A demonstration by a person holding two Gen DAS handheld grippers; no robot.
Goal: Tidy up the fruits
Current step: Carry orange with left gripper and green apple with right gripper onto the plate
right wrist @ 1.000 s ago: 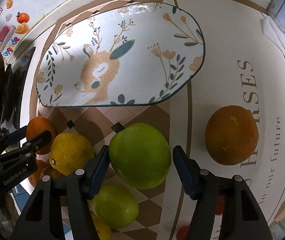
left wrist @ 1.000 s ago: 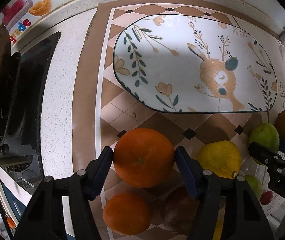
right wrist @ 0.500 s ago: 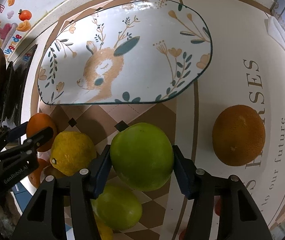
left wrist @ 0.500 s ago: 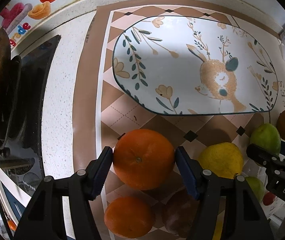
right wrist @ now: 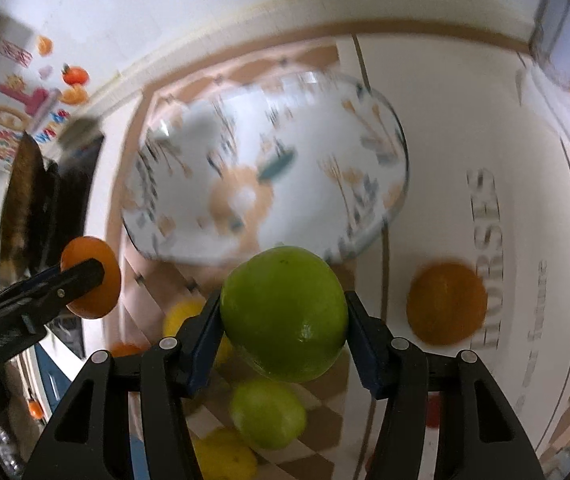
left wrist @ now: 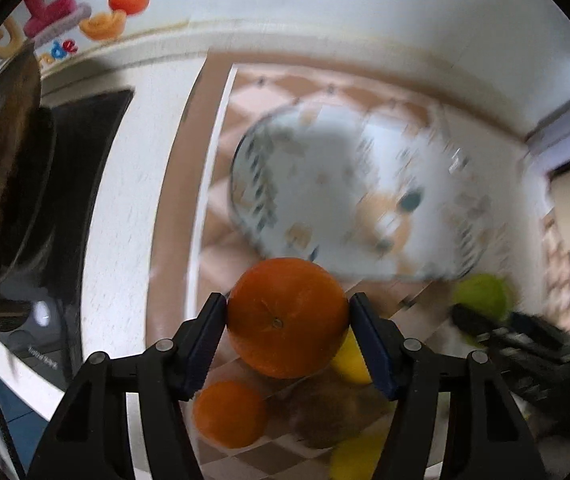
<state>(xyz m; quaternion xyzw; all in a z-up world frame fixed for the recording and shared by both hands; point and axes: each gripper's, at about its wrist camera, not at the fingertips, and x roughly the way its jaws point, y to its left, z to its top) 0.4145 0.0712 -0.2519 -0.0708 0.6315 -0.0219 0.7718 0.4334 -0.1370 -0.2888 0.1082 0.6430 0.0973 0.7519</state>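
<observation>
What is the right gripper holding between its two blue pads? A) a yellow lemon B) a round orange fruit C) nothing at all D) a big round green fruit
D: in the right wrist view the right gripper has its blue pads pressed on both sides of the big round green fruit, lifted above the other fruits, while the round orange fruit sits in the left gripper.
</observation>
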